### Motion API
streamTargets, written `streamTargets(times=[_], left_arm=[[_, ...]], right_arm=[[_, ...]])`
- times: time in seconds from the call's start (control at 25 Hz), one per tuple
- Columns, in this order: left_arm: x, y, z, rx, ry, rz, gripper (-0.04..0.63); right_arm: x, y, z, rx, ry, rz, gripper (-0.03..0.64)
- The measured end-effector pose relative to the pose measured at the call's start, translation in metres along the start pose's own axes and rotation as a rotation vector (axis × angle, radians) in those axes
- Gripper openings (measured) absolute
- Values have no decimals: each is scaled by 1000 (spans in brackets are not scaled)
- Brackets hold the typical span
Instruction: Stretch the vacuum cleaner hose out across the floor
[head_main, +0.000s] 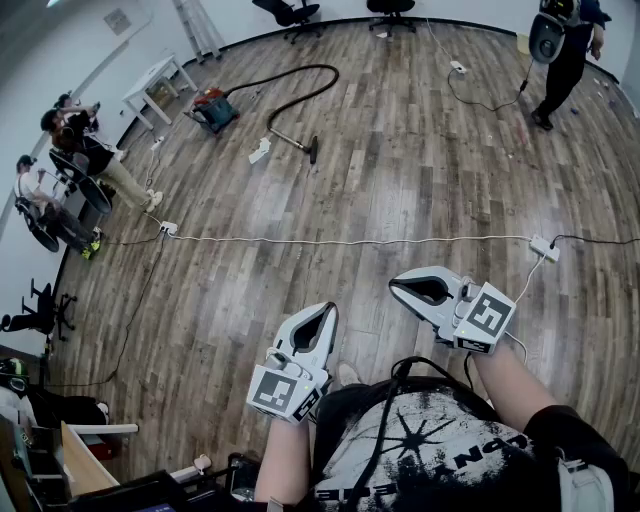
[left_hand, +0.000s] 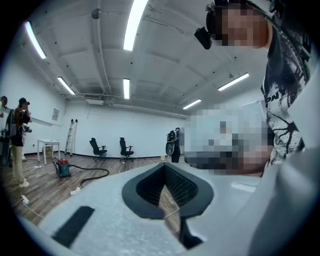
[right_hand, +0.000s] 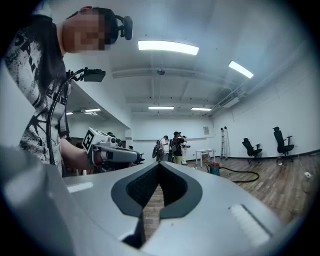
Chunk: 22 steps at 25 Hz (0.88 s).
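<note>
Wood-plank flooring (head_main: 400, 190) fills a large white-walled room where the job has yet to begin: the vacuum cleaner (head_main: 212, 108) sits far across the floor near the left wall, and its black hose (head_main: 262, 80) lies in a curved loop beside it, doubling back to the floor nozzle (head_main: 313, 150) rather than running out straight. The person's left gripper (head_main: 331, 307) and right gripper (head_main: 392, 285) are held low in front of the body, well apart from the hose, each with its fingers together and nothing between them. By these pictures, the walk over, the grasp and the whole stretch appear to remain. Only the head view takes in the full bend of the hose, the white cable (head_main: 350, 241) crossing the boards between person and vacuum, and the seated onlookers (head_main: 60, 170) at the left. The gripper views, looking level, reduce the hose to a low dark arc but add the ceiling strip lights (left_hand: 134, 22) and a ladder (left_hand: 70, 137) against the far wall; the right gripper view also catches the left gripper alongside.
</note>
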<state>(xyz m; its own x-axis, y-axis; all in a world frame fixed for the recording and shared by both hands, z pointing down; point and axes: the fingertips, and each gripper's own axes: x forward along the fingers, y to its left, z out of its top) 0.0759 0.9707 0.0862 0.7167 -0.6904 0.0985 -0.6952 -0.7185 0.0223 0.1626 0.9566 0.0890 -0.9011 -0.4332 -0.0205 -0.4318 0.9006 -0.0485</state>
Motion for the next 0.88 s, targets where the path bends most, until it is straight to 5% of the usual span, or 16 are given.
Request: streamTargets(times=[0.44,0.88], left_arm=[[-7,-11,-9,-23,20,-14,2],[-14,-17,-9,-27,27,-13,2]], right_arm=[[-7,13,-3,33,0,15,5],[-9,29,16,49,-137,91,6]])
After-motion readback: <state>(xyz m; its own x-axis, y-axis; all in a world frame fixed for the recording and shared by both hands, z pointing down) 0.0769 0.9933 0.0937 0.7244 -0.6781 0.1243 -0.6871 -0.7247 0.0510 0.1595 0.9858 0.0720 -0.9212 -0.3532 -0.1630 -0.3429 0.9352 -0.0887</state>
